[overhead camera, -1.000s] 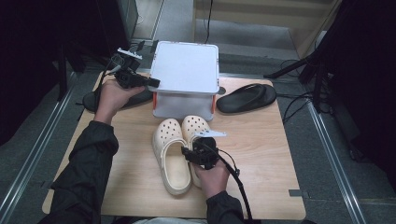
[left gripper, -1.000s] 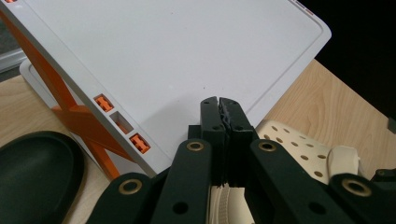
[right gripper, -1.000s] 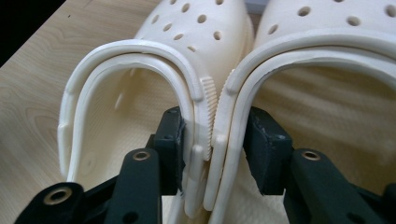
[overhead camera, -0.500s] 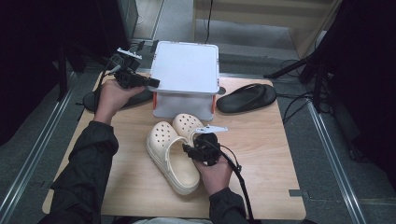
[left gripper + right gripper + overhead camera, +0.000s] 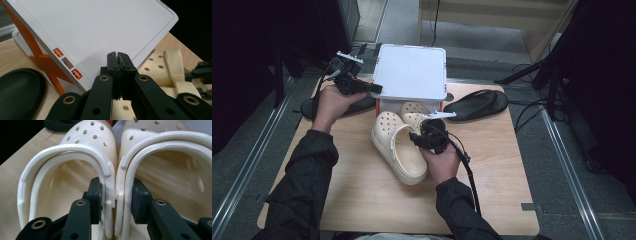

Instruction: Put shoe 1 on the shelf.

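On the table [image 5: 362,200], seen from above, my right gripper [image 5: 430,137] held two cream clogs [image 5: 397,145] before the white box [image 5: 412,72]; my left gripper [image 5: 357,87] hovered beside its lid. In the left gripper view, my jaws were pressed together, empty. In the right gripper view, my jaws pinched both clogs' inner walls together.

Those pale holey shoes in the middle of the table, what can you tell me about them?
The cream clogs are a pair, apparently of soft foam, with round holes over the toes and a heel strap on each. They lie side by side on the wooden table, toes toward the white box, the far one partly under its raised lid. The right gripper pinches their two touching inner walls together, one jaw inside each shoe.
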`<state>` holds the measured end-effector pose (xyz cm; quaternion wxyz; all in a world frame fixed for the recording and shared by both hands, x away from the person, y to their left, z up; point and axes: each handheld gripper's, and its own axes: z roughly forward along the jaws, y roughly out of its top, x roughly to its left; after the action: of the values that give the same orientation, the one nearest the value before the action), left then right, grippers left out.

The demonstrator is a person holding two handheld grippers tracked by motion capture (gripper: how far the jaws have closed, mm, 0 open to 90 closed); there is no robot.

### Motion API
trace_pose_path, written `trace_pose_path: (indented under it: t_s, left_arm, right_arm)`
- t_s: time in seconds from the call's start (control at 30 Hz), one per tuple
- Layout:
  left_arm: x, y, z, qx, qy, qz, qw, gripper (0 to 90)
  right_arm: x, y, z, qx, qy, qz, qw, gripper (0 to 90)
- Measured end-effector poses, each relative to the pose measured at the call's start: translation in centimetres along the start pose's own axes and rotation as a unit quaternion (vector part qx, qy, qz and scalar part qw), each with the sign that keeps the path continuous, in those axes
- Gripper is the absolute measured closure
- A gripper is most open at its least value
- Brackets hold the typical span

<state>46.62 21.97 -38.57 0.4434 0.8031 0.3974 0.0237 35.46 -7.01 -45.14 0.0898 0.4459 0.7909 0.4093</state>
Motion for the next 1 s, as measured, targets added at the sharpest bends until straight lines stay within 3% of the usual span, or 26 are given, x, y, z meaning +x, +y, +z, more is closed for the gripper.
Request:
trace_pose_path:
  t_s: [0.2, 0.43, 0.6, 1.0]
  left_arm:
    - [-0.1, 0.0, 0.0, 0.001, 0.005, 0.003, 1.0, 89.2]
    - [0.0, 0.0, 0.0, -0.001, 0.001, 0.0, 1.0, 89.3]
    - [0.0, -0.1, 0.0, -0.002, -0.001, 0.0, 1.0, 89.2]
    - [0.1, -0.1, 0.0, -0.005, -0.004, -0.003, 1.0, 89.2]
  right_arm:
    - [-1.4, 1.6, 1.9, 0.014, -0.018, 0.005, 0.9997, 67.1]
    - [-2.0, 2.7, 3.2, -0.001, -0.053, -0.002, 0.9986, 67.0]
    - [-2.4, 2.8, 3.6, -0.016, -0.059, 0.012, 0.998, 66.8]
    - [-1.8, 2.9, 5.3, -0.034, -0.083, 0.023, 0.9957, 66.5]
